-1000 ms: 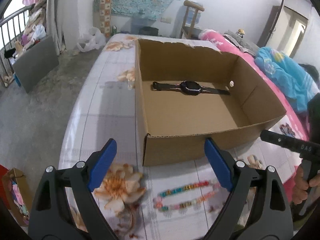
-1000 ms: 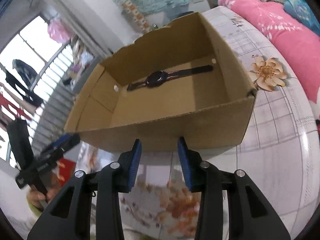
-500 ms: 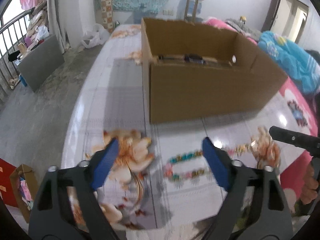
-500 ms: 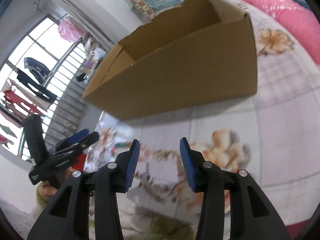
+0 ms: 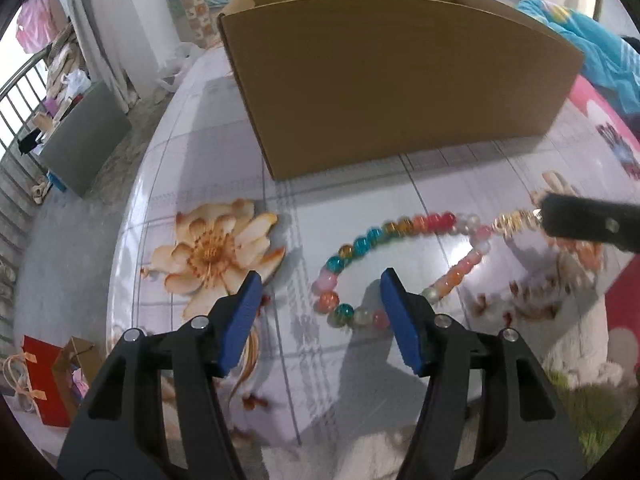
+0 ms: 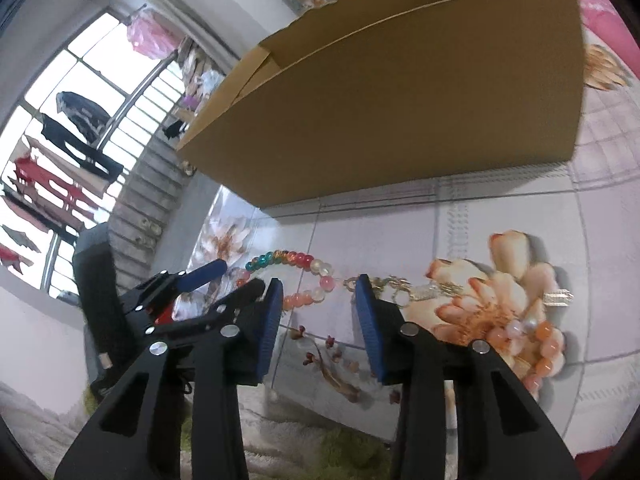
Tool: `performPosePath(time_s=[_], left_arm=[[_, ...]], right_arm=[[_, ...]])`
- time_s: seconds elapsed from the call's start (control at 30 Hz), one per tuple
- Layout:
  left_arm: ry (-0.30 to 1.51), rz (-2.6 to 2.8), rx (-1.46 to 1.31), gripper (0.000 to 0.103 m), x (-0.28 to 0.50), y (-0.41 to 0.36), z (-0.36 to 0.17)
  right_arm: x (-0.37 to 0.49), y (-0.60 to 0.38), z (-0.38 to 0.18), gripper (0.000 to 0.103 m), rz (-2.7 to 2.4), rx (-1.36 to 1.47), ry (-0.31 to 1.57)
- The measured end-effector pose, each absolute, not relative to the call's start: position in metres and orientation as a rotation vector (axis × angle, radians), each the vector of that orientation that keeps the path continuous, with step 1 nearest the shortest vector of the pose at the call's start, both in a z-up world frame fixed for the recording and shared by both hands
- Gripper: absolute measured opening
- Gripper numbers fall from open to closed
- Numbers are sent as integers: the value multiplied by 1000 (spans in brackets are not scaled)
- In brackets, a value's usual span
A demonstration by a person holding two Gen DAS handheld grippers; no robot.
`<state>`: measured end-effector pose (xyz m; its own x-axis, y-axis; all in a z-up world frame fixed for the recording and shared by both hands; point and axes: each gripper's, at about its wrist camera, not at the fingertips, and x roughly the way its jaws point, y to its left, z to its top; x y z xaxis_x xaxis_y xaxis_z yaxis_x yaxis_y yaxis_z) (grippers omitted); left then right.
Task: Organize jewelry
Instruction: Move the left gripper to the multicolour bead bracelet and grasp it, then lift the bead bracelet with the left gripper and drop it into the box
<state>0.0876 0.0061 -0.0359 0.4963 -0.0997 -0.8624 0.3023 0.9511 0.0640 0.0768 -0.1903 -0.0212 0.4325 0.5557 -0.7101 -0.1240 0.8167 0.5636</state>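
Observation:
A string of coloured glass beads [image 5: 400, 226] lies in a loop on the flowered table in front of the cardboard box [image 5: 380, 80]. My left gripper [image 5: 320, 286] hovers low over the loop's left end, its jaws closing with those beads between the blue pads, apart from them. My right gripper [image 6: 319, 284] is over the loop's other end [image 6: 308, 296], its jaws closing a little, beads between the pads and a gold chain [image 6: 400, 284] beside its right finger. The box wall [image 6: 400, 100] hides the inside.
A second bracelet of orange and pink beads [image 6: 540, 344] lies on the printed flower at the right. The table edge drops to the floor at the left, where a red gift bag [image 5: 40, 376] stands. A green fuzzy mat [image 6: 340, 448] lies at the near edge.
Both grippers have dropped toward the table and the beads. The box's inside and the black watch in it have gone out of sight. The left jaws have narrowed.

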Motion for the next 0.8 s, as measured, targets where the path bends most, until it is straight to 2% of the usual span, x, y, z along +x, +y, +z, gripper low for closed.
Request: performPosePath(time_s=[0.1,0.17,0.37,0.4,0.43,0.47,0.5,0.8], left_arm=[[1032,-263,204,58,87,11,-36],[1036,-287,185,47,90,13,-36],[1032,-338,187,28,94,9,-35],[1029,-343,191,27,94,7,-36],[1027,-348,194,21,95,6,-36],[1022,-350,200,11,96,4,-36],[1019,-349,205,9,96,1,-37],[993,-407,113,9,90,-2,-15]], right_arm=[[85,-173,-24,30,469,392,1052],[91,-158,-24,27,478,316,1050],[106,-120,-28,24,470,59,1064],[107,-115,-28,21,463,12,1052],[107,-111,-27,16,464,-20,1048],[108,-108,-27,13,464,-52,1045],[107,-106,-28,11,461,-72,1043],[100,-130,-12,10,467,81,1010]])
